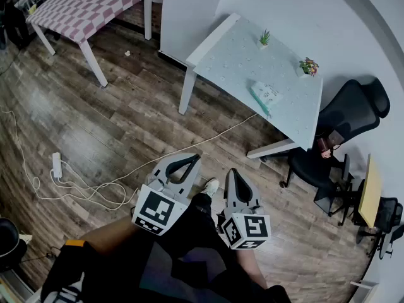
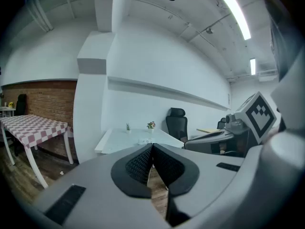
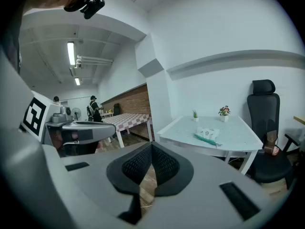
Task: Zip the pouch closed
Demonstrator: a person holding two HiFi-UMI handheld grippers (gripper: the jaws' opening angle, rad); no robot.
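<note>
so nothing's really started yet. the pouch (image 1: 265,95), whitish with a green edge, is lying flat on the white bench (image 1: 233,49) across the room, on the side nearer the office chair (image 1: 353,115). two little potted plants (image 1: 264,38) sit on the same top. the pouch is well apart from both claws.

the left claw (image 1: 189,161) and right claw (image 1: 233,175) are each pinched fully together with nothing between the pads. they're held close in front of the person's body over the wood floor (image 1: 95,125), tipped a bit downward toward the bench.

my read: it's just a carry pose, tucked in because there's nothing within reach. they'd need to get to the bench first. then probably one claw pins the pouch while the other takes the zipper pull, which i can't make out from here.
</note>
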